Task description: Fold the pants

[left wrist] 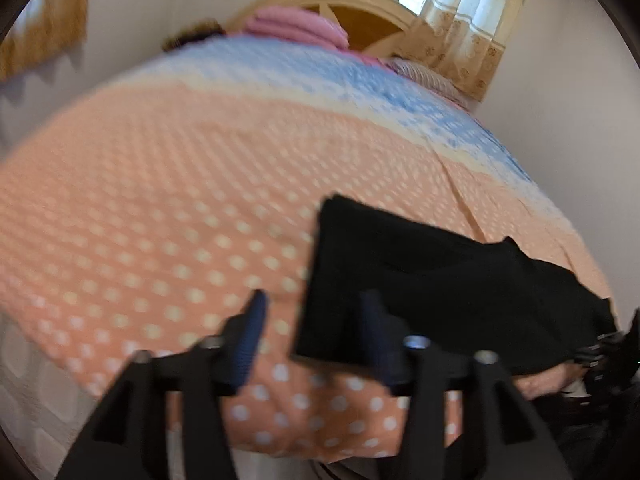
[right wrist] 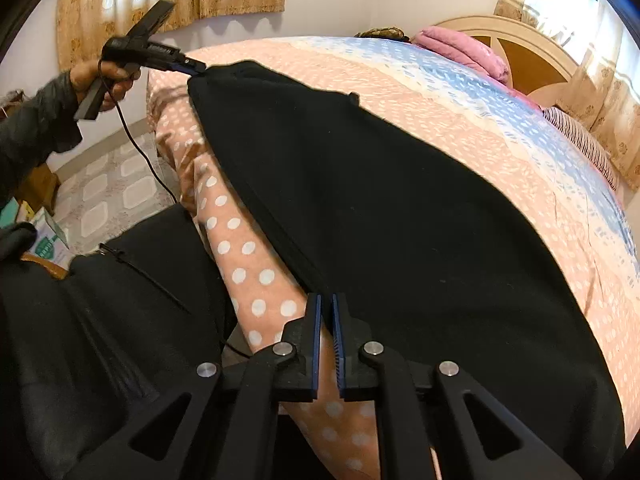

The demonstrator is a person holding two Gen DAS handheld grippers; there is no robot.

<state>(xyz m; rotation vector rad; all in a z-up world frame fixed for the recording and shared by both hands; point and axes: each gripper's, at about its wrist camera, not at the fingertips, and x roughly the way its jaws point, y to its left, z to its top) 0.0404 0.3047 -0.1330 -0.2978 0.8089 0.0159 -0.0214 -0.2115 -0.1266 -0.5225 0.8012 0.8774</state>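
A: What is seen, from the largest thing down?

B: A bed (right wrist: 460, 92) covered in a peach polka-dot and blue spread is shown, with a pink folded blanket (left wrist: 296, 26) by the headboard. Black pants (right wrist: 400, 208) are laid flat along the near edge of it, stretched lengthwise between the two tools.

A: How are the pants held?

B: The right gripper (right wrist: 326, 300) is nearly closed at the near end of the cloth; only a thin slit is left between the blue pads, and the dark edge appears to be pinched there, though the contact itself is hard to make out. The left gripper (left wrist: 316, 308) is spread wide in its own blurred view, with nothing clasped; one finger overlaps the corner of the pants (left wrist: 420, 276). From the right wrist view its tip is placed at the far corner.

A: Which step is in hand?

B: A fold is judged to be just begun or just laid. Next, the far corner would need to be gripped firmly, and both ends lifted and carried together so the edges are kept aligned.
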